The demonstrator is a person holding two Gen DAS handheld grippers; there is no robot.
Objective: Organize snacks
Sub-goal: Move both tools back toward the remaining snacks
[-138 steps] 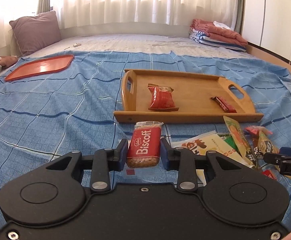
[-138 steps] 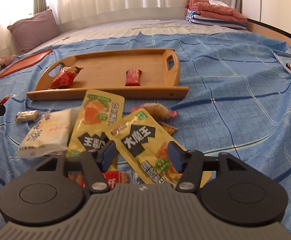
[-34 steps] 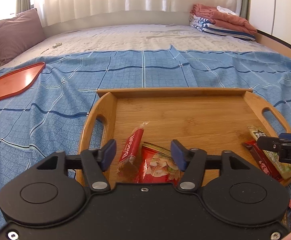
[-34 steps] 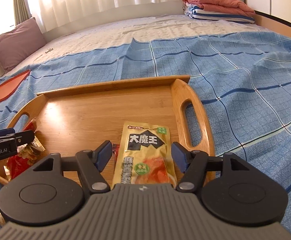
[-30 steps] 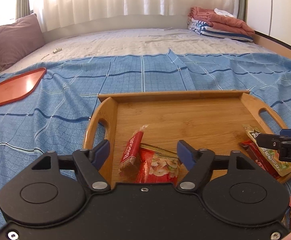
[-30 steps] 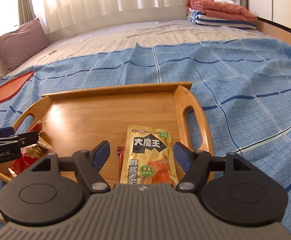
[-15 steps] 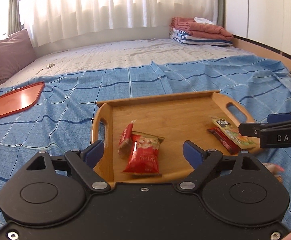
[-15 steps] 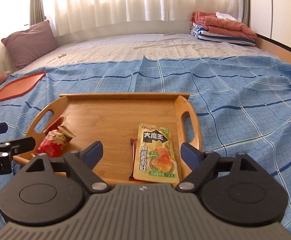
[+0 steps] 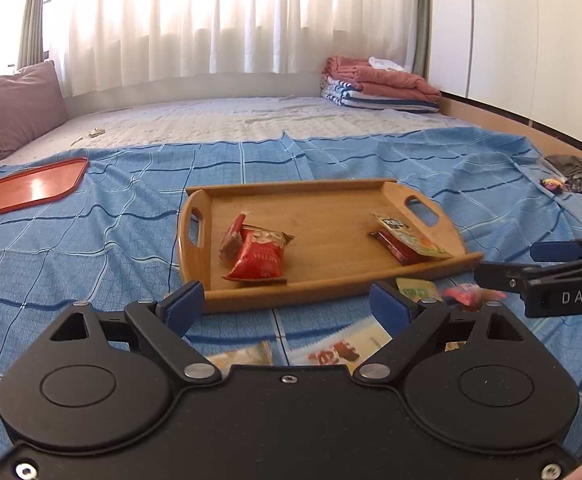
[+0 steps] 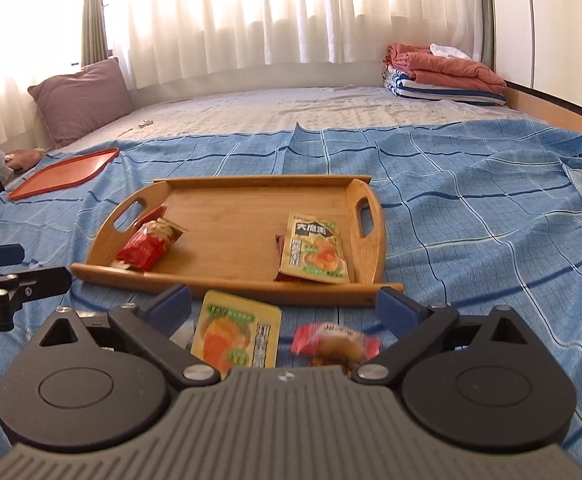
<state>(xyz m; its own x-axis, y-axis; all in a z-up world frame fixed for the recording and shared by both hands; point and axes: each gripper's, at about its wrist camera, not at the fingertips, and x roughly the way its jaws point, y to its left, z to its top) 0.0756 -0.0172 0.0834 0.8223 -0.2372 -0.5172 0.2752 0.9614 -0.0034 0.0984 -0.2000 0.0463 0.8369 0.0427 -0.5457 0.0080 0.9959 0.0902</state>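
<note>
Wooden tray [image 10: 371,264] with red snack bag [image 10: 145,246] left, yellow pouch [image 10: 315,254] right

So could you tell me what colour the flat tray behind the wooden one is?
Orange-red, clearest in the left wrist view.

We see a wooden tray [image 10: 365,276] with a smooth, satin grain, resting on a matt blue checked cloth sheet [image 10: 471,216]. On the tray, the red packet [image 10: 145,246] and the yellow pouch [image 10: 315,254] look like glossy foil or plastic film. Left of the tray lies a shiny orange plastic tray [image 10: 65,174]. Behind the tray, the pillow [image 10: 81,98] and folded blankets [image 10: 447,76] are soft matt fabric, the curtains [image 10: 291,12] thin and sheer.
</note>
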